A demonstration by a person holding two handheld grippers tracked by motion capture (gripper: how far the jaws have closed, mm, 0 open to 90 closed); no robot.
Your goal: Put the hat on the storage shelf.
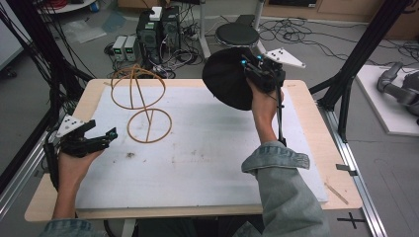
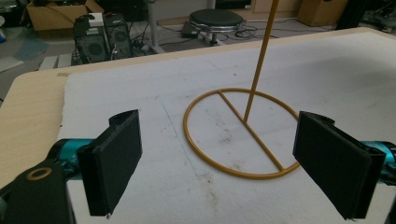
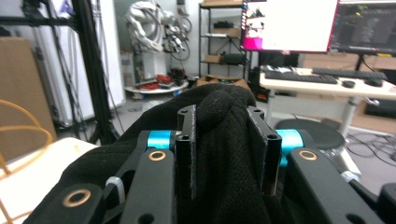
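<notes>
Black knit hat (image 1: 227, 79): soft, dark, floppy fabric, bunched into a rounded dome; high view shows it held up in the air over the far right part of the table (image 1: 316, 148), hanging from the right gripper (image 1: 254, 66); one hat, one wire stand (image 1: 141, 101), two grippers, one white board (image 1: 207, 158) covering most of the tabletop; stand is thin yellow-orange wire, a ring base flat on the board, an upright rod, a round cage of hoops on top; it sits at far left of the board, well apart from the hat; left gripper (image 1: 106, 134) rests low at the left board edge, near the stand's base, jaws spread with nothing between them; each gripper carries one grey three-cornered plate; floor behind has one round black stool (image 1: 237, 34), computer boxes and loose cables.

Left gripper view: left gripper's two black pads (image 2: 114, 158) stand wide apart, empty; stand's ring base (image 2: 240, 133) lies between and beyond them on the stained board (image 2: 140, 93), one crossbar across the ring, one rod rising out of frame; stool (image 2: 215, 19) farther off.

Right gripper view: right gripper (image 3: 227, 140) clamped on a fold of the hat (image 3: 224, 154); fabric bulges up between the two jaws and drapes down over the gripper body; weave is fine and matte; a curve of the stand (image 3: 28, 135) at the left edge; desk with monitors behind.
</notes>
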